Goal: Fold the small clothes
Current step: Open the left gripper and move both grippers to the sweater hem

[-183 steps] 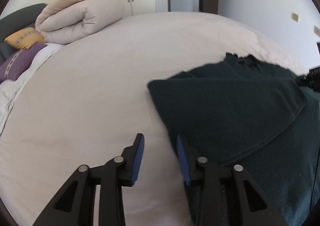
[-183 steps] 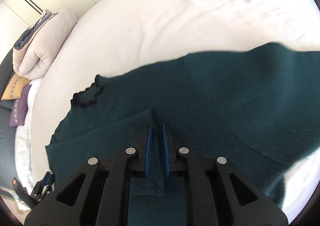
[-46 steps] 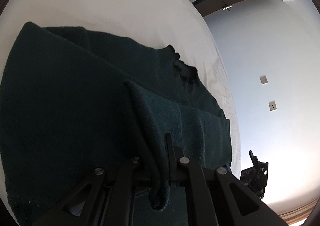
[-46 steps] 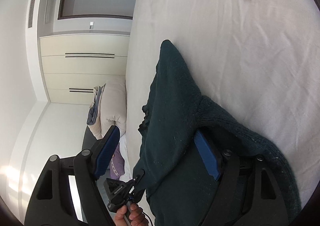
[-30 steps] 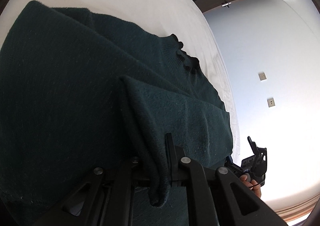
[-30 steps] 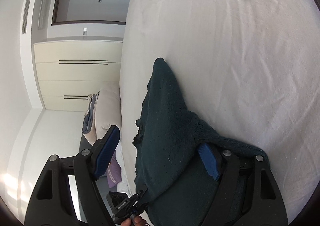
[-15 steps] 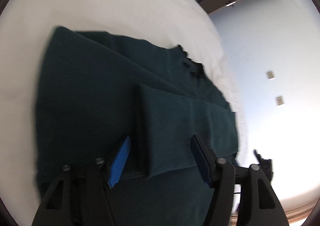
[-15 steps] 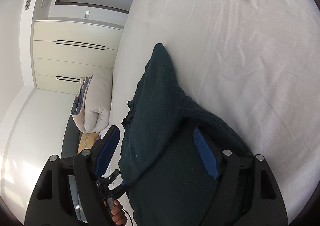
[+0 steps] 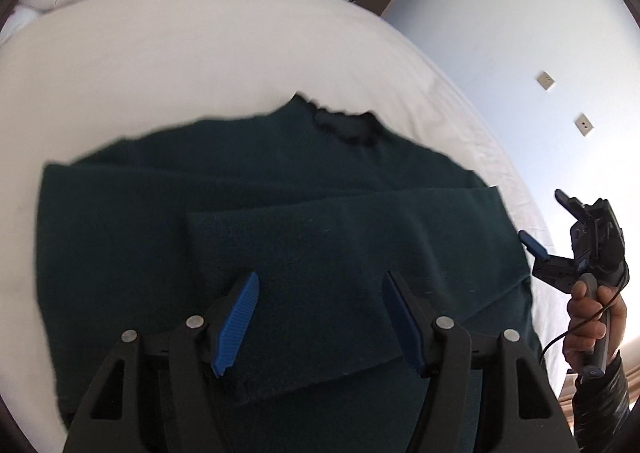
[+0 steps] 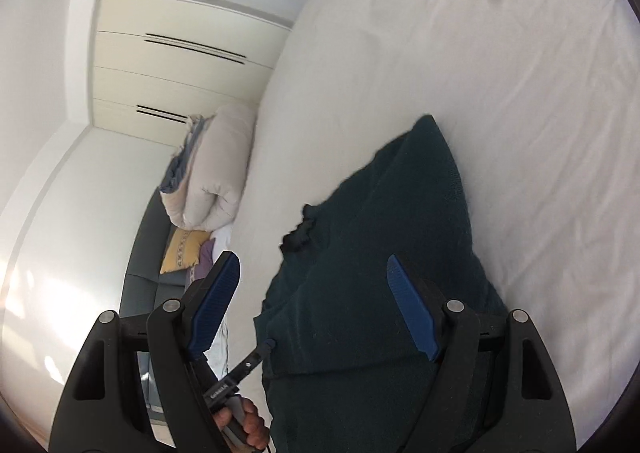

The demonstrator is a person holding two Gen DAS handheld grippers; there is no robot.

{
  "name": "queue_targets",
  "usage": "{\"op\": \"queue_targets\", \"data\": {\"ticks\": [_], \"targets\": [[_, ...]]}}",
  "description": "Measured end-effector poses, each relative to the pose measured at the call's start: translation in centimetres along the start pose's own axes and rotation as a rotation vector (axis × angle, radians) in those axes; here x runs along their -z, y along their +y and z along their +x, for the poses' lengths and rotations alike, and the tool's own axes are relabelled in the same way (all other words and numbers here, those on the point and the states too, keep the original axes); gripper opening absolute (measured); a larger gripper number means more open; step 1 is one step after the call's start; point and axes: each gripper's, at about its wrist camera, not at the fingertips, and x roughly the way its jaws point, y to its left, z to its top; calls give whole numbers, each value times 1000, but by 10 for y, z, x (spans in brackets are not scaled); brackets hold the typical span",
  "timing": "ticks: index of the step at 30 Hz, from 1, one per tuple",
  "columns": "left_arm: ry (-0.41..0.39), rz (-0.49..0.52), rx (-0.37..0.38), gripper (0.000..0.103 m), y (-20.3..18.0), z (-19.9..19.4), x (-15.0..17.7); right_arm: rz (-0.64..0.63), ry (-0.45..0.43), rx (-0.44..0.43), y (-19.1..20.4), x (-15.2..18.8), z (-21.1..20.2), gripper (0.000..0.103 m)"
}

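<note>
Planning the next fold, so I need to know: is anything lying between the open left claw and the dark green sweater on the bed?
Nothing visible is in the way. The left claw hangs open directly over the dark green sweater, its folded sleeve right below. The right claw is open too, off at the sweater's edge.

We lose the sweater's lower hem below the left wrist picture's bottom edge, behind the left gripper. Its collar is blurred there, so we cannot read the knit. From the right wrist, the sweater's near end runs out of frame behind the right gripper. Beyond the sweater, the pillows are partly hidden by that gripper's finger.
</note>
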Motion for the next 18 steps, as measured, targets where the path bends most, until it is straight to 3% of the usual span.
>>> {"op": "queue_targets", "data": {"ticks": [3,6,11,16,17,18], "targets": [[-29,38,-3,66,2,3,5,10,7,30,-19,-4,16,76],[-37,81,-13,67,-2,5,9,6,-53,25,-22,-20,14,76],[-69,62,21,72,-4,-1,13,-8,-50,73,-23,-50,24,76],[-81,-16,31,72,9,-34,36,-4,-86,71,-28,-28,-8,76],[-75,-34,13,81,13,-42,46,-5,-79,77,-32,-17,-18,76],[-66,-45,1,83,17,-48,55,-13,-68,89,-35,-6,-25,76]]}}
